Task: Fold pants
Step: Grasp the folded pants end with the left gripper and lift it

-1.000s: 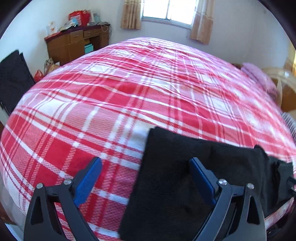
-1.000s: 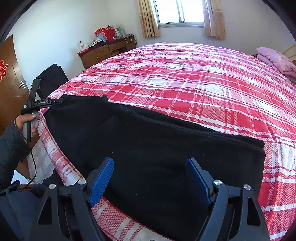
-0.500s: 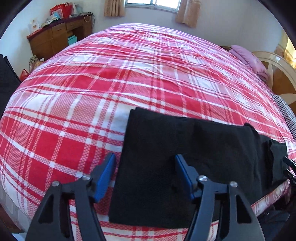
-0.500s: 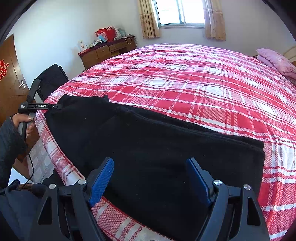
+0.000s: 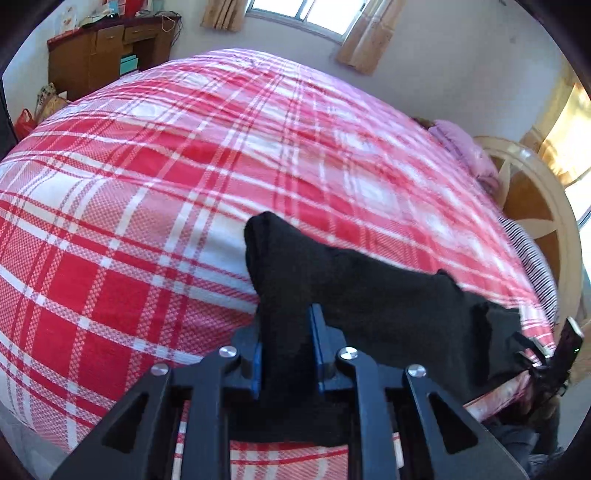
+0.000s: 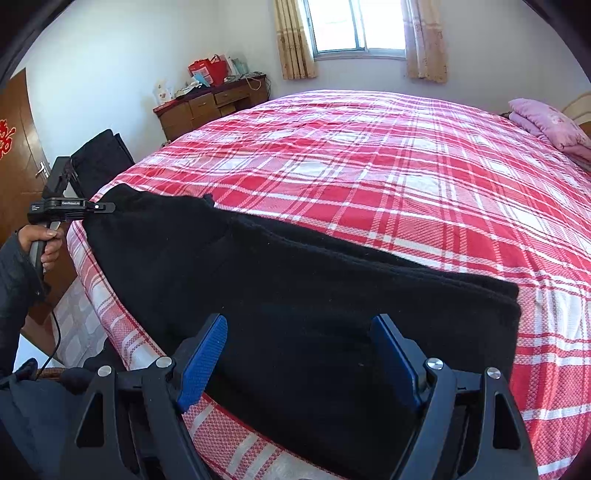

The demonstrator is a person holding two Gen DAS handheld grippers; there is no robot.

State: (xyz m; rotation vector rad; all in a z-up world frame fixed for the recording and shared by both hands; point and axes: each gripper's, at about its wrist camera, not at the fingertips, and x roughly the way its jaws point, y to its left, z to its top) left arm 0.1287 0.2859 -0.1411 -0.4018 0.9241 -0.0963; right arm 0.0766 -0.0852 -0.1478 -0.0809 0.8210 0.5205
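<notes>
Black pants (image 6: 295, 295) lie folded lengthwise along the near edge of a bed with a red and white plaid cover (image 6: 406, 166). My left gripper (image 5: 286, 332) is shut on one end of the pants (image 5: 369, 295) and lifts that end off the cover. It shows in the right wrist view (image 6: 99, 207) at the far left, pinching the pants' corner. My right gripper (image 6: 299, 354) is open, its blue pads just above the other end of the pants, holding nothing.
A wooden desk (image 6: 210, 107) with clutter stands against the far wall under a curtained window (image 6: 354, 26). A pink pillow (image 6: 546, 122) lies at the bed's head. A black chair (image 6: 101, 158) stands left of the bed, near a brown door (image 6: 14, 147).
My left gripper has moved onto the end of the pants, closed on it and raised it. My right gripper has stayed open and still.
</notes>
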